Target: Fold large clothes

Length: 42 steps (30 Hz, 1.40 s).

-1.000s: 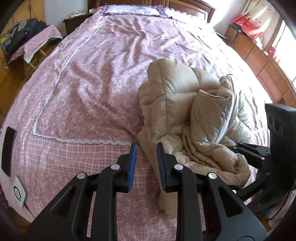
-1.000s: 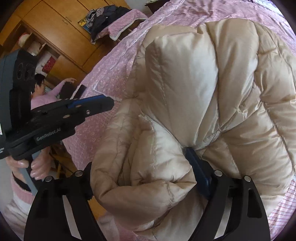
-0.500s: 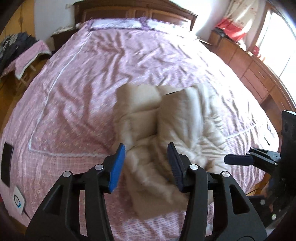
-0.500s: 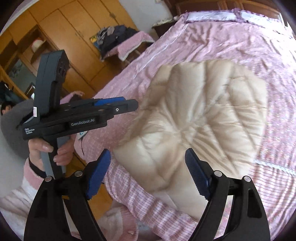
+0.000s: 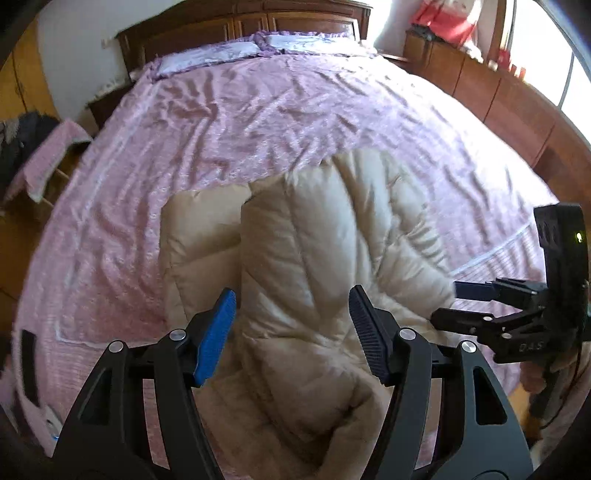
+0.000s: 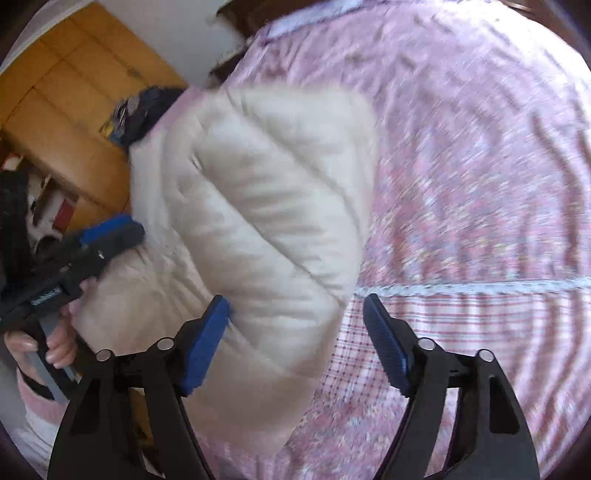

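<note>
The beige puffer jacket (image 5: 314, 266), bunched in a heap a second ago, now lies released at the near edge of the pink bed (image 5: 258, 110), left tongs (image 5: 291, 332) opening, right tongs (image 6: 295, 339) closing, both empty, ready for regrasping.

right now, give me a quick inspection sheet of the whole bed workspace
surface: pink floral bedspread with a white lace border, wrinkled, over a wide bed.
job's things: beige quilted puffer coat, bunched near the foot of the bed, partly doubled over.
clutter: dark clothes piled on a pink-covered stand by the bed; a flat black device near the bed's corner.
grippers: left tongs opening above the coat, pads not pressing it; right tongs closing, over the coat's edge, nothing gripped.
cables: nothing seen.
surroundings: dark wooden headboard, yellow wooden wardrobe, wooden drawers under a bright window.
</note>
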{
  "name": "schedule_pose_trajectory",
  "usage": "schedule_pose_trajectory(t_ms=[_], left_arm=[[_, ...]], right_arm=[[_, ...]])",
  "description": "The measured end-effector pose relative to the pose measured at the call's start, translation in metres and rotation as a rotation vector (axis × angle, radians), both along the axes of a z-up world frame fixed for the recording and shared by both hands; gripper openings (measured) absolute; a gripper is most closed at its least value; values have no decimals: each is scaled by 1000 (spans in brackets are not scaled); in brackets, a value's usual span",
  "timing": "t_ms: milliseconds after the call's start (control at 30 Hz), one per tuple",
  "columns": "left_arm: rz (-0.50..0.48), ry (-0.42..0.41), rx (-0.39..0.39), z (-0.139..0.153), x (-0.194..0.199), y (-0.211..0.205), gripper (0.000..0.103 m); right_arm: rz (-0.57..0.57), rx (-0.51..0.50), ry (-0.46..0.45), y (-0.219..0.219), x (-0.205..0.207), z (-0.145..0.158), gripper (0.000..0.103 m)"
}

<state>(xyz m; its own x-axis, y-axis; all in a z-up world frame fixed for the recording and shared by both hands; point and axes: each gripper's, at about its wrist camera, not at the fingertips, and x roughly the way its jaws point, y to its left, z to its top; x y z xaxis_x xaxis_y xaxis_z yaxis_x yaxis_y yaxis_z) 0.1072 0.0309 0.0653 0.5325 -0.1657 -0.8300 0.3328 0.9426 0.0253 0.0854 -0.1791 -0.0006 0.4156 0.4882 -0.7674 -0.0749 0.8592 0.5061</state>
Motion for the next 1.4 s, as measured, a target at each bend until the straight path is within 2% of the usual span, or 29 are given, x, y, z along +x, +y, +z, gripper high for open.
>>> schedule_pose_trajectory(t_ms=[133, 233, 400, 500, 667, 767, 900, 1133, 1200, 1267, 1300, 1367, 1400], left_arm=[[55, 13, 106, -17, -5, 15, 66], [109, 17, 102, -22, -10, 37, 66], [216, 37, 33, -34, -22, 82, 73], [245, 43, 0, -44, -29, 96, 74], [296, 85, -88, -62, -28, 110, 78], [315, 105, -121, -72, -27, 115, 79], [327, 138, -187, -83, -27, 124, 80], [341, 196, -267, -96, -19, 129, 79], [337, 217, -329, -100, -16, 131, 77], [326, 283, -474, -108, -14, 136, 66], [319, 327, -571, -114, -12, 138, 64], [309, 342, -631, -117, -10, 138, 61], [302, 347, -667, -118, -9, 137, 58]], right_arm=[[28, 18, -27, 17, 3, 0, 72], [75, -25, -50, 34, 6, 6, 73], [146, -81, -80, 61, 14, 14, 74], [165, -112, -93, 73, 17, 16, 76], [141, -132, -84, 67, 14, 10, 80], [112, -88, -45, 56, 8, 4, 85], [82, 20, 47, 44, 10, -14, 90], [106, 114, 102, 53, 22, -32, 93], [108, 151, 112, 57, 24, -38, 94], [101, 190, 111, 59, 25, -43, 94], [96, 210, 108, 59, 26, -45, 94], [87, 246, 90, 60, 26, -47, 93], [87, 256, 76, 60, 25, -45, 89]])
